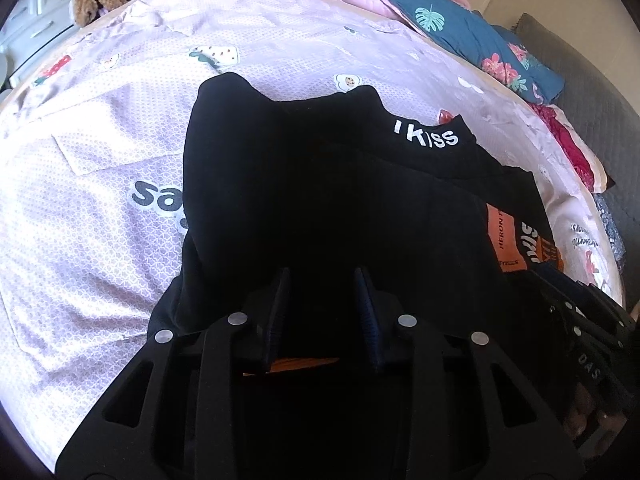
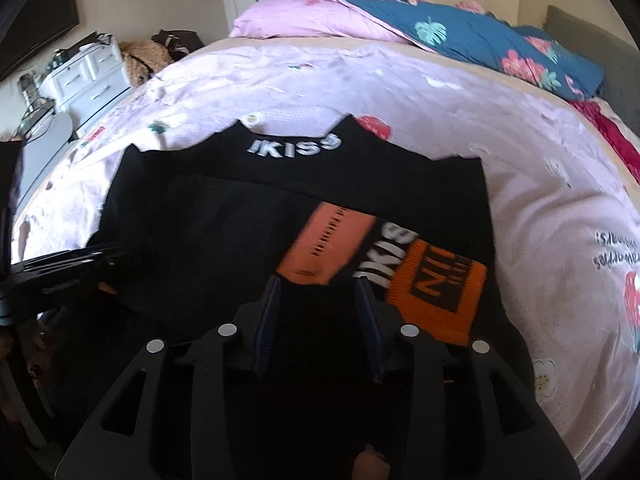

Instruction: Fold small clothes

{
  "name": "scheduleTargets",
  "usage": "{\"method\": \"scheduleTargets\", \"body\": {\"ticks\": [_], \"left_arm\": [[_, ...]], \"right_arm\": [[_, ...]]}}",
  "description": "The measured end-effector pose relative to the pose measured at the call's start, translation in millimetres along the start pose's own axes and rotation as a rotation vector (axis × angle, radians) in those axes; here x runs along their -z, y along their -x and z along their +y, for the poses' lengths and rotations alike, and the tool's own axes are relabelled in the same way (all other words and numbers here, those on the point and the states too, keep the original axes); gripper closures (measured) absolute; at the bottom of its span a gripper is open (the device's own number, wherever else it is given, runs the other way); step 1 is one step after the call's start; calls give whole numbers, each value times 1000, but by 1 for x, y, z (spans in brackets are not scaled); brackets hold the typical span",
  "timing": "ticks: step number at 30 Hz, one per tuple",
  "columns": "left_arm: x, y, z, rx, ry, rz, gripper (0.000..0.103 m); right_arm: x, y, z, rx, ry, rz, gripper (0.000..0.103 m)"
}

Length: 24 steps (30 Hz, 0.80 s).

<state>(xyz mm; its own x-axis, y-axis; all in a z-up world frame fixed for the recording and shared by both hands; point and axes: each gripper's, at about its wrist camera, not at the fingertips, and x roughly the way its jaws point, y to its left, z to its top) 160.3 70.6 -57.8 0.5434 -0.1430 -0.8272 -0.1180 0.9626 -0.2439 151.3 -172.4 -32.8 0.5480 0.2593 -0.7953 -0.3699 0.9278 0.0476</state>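
A small black garment [image 1: 328,184] with white "IKISS" lettering and orange patches [image 1: 507,236] lies on the pink bedsheet, partly folded. It also shows in the right wrist view [image 2: 248,220], with the orange patches [image 2: 436,288] at right. My left gripper [image 1: 323,276] is open over the garment's near left part, black cloth between and under its fingers. My right gripper [image 2: 318,284] is open over the garment's near edge, just left of the orange patch. The right gripper's body shows at the left wrist view's right edge [image 1: 580,320]; the left gripper shows at the right wrist view's left edge [image 2: 60,268].
The bed [image 2: 540,200] has a pink printed sheet. A pink and blue floral quilt [image 2: 460,36] is heaped at the far side. A white drawer unit [image 2: 88,76] and piled clothes [image 2: 144,56] stand beyond the bed at left. A grey headboard [image 1: 592,112] is at right.
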Motion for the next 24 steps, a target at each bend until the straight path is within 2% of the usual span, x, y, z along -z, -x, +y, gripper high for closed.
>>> {"method": "scheduleTargets", "body": {"ticks": [2,3,5,12,17,24], "left_arm": [[0,0,0,3,1,0,77],[0,-1,0,5,2,1,77],[0,-1,0,7,0,2,77],[-1,-2,0,8,-2,2,77],[1,1,-1,8,-1,-2,77],[1,3,-2,12,2,-5,77]], "right_arm": [[3,-7,-7,36,-6,32,65],[5,-12,-11,51,-12,56,60],[10,-21,-21,30,-45,84,60],[12,-14,-16,36,-36,53,56],[10,-1,-19,11,-50,23,40],[8,16,-20,12,-51,-30,11]]}}
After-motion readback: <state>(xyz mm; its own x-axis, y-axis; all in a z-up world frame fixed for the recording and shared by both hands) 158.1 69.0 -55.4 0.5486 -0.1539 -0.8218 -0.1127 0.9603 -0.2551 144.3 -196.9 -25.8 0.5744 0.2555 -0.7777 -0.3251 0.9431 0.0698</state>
